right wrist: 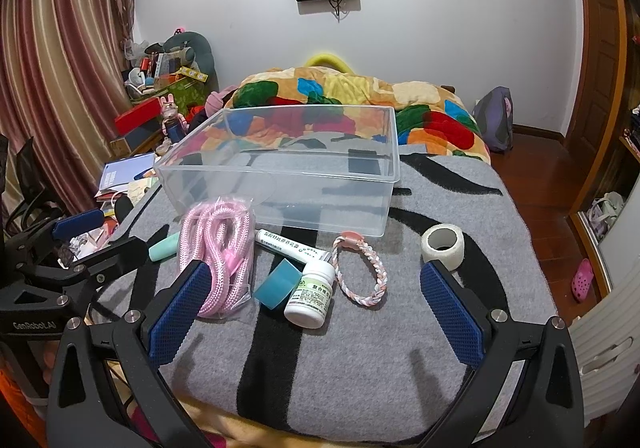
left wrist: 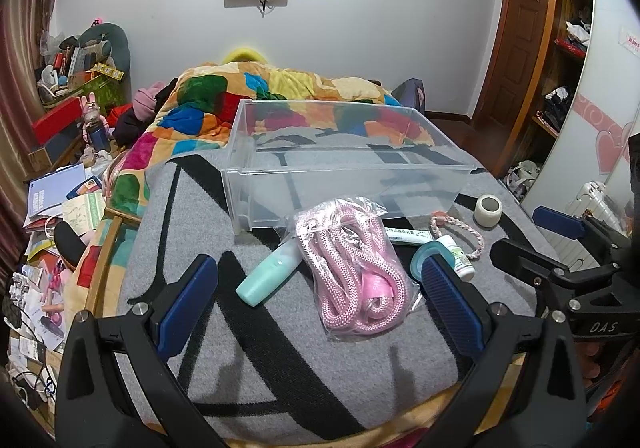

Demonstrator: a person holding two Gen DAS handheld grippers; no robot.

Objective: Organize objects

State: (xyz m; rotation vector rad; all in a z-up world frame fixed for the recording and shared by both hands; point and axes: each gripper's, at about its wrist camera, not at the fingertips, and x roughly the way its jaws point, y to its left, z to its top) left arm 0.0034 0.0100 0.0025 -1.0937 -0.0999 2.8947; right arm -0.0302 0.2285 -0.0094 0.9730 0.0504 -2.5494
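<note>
Even, moderately bright indoor light fills both views. Soft shadows fall on the grey blanket (left wrist: 280, 348) toward the camera. Fisheye distortion bends the edges, with dark vignetted corners. Focus is sharp centrally.

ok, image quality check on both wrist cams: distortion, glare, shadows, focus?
Left wrist: strong fisheye bending at the door frame, dark corner vignette; glare on the plastic bag; left gripper casts soft shadows on the grey blanket. Right wrist: same barrel warp; clear bin shows faint reflections; pill bottle label sharp, no motion blur.
</note>
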